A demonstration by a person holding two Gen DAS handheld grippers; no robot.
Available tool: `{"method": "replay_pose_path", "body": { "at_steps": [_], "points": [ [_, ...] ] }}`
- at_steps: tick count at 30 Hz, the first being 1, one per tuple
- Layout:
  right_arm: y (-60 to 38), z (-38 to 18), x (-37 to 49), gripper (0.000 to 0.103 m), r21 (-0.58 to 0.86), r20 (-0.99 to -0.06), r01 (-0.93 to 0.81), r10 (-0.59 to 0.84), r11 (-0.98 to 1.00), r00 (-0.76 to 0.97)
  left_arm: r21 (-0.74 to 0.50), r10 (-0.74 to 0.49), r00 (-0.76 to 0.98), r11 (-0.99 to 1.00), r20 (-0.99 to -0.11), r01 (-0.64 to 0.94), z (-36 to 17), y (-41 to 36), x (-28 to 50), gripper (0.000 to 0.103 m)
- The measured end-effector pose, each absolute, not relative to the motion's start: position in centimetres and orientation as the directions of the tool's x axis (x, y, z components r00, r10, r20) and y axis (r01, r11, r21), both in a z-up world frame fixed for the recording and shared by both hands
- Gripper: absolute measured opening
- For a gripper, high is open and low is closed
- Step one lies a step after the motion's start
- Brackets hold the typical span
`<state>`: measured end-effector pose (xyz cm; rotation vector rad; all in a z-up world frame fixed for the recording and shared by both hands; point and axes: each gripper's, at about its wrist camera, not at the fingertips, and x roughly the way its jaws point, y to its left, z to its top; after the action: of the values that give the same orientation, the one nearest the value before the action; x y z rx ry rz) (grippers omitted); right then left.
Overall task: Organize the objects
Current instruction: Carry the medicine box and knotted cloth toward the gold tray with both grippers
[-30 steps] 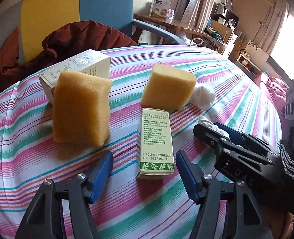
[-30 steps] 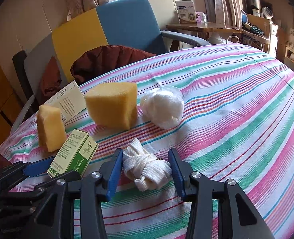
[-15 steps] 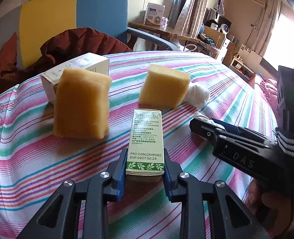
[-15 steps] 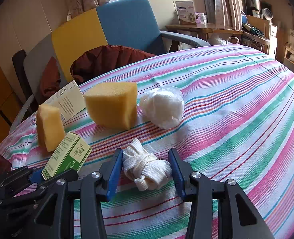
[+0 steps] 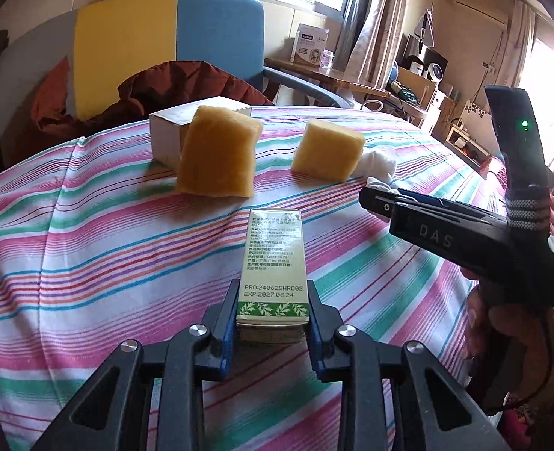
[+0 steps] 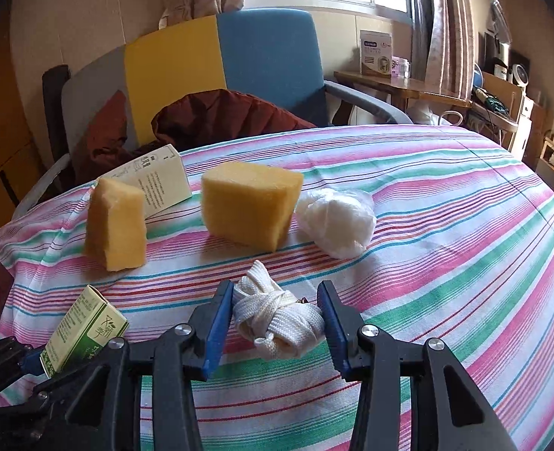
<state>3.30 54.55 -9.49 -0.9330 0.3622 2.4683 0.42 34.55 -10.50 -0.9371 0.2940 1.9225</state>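
My left gripper is shut on the near end of a small green-and-cream carton, which points away from me just over the striped tablecloth. The same carton shows at the lower left of the right wrist view. My right gripper is shut on a knotted bundle of white strap, its blue pads pressing both sides. In the left wrist view the right gripper comes in from the right, held by a hand.
Two yellow sponges stand mid-table. A white carton lies behind the left sponge, and a wad of white plastic sits right of the other. A chair with a maroon garment stands past the far edge.
The left jaws went from wide open around the green carton to shut on it, then pulled it back away from the sponges. The right gripper kept its hold on the strap bundle and rolled slightly.
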Motion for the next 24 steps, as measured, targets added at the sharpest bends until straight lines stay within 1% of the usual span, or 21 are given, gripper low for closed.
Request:
{"method": "replay_pose_path", "body": {
  "at_steps": [8,17,24],
  "points": [
    [51.9,-9.4,4.3,0.046,0.095,-0.674,-0.470,0.292,-0.877,-0.679,-0.224,0.663,-0.279,-0.568,-0.694,-0.792,-10.3,32.0,0.1,0.030],
    [46.3,-9.4,4.3,0.046,0.053,-0.664,-0.338,0.220,-0.940,-0.714,-0.258,0.680,-0.290,-0.584,-0.674,-0.770,-10.1,30.0,0.9,0.030],
    [45.5,-9.8,4.7,0.046,0.059,-0.676,-0.337,0.211,-0.940,-0.706,-0.283,0.711,-0.310,-0.584,-0.631,-0.761,-8.9,27.0,2.3,0.030]
  ]
}}
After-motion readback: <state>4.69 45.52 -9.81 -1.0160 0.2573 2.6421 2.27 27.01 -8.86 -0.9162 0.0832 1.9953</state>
